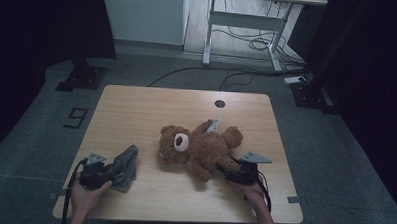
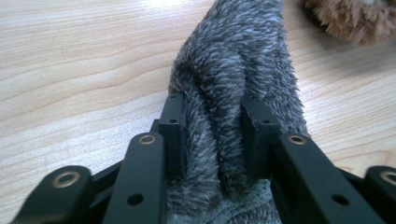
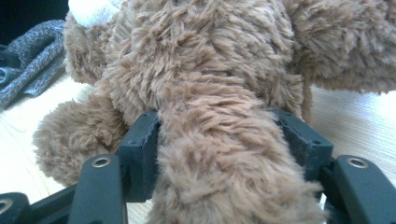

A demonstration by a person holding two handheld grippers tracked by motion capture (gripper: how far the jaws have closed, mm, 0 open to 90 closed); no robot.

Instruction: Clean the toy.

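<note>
We clamp the left gripper on the fuzzy grey cloth (bunched), right gripper on the brown plush teddy bear's leg.

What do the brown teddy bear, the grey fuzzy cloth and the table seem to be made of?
Brown teddy bear: plush, long shaggy pile, matte. Grey fuzzy cloth: soft fleece-like fabric, probably synthetic; short fibres stand up and it folds. Table: pale wood-grain top, smooth; possibly laminate.

A wooden table with a round cable hole stands before a white desk frame.
</note>
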